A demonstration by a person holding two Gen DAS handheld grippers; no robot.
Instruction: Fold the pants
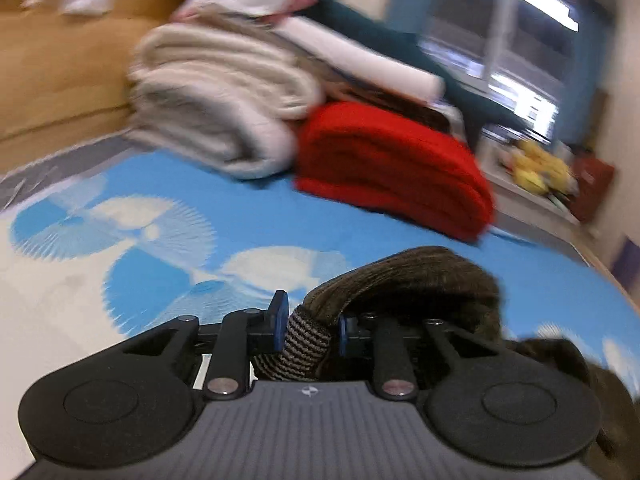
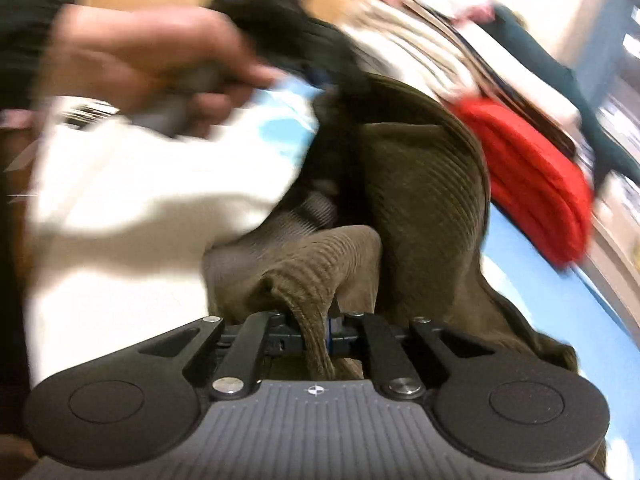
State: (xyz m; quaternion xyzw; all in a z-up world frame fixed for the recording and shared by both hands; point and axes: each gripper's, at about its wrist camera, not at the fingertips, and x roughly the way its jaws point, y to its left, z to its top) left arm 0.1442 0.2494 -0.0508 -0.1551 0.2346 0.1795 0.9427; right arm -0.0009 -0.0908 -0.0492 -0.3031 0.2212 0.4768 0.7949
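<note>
Two grippers each have a hold on the brown ribbed corduroy pants (image 2: pixel 420 200), and both views are blurred. In the left wrist view, the left gripper (image 1: pixel 308 326) has its blue-padded fingers (image 1: pixel 279 312) drawn in to a narrow gap, and they pinch the striped grey-and-black elastic waistband (image 1: pixel 304 340) of the pants; a fold of the brown cloth arches over the right finger and falls away to the near right. In the right wrist view, the right gripper (image 2: pixel 316 334) is closed tight on a bunched ridge of the same cloth, which rises up from between the fingers. Beyond it the pants hang above the blue and white patterned bed sheet (image 1: pixel 160 248), stretched up to the left gripper, which a hand (image 2: pixel 148 56) holds at the far left of this view. Farther on the sheet lies a folded red knitted blanket (image 1: pixel 394 168), and just beside it on the left a folded cream-white blanket (image 1: pixel 216 100), touching it. Behind them is a pile of white and dark green clothes (image 1: pixel 360 44). At the far right is a window (image 1: pixel 504 36)
</note>
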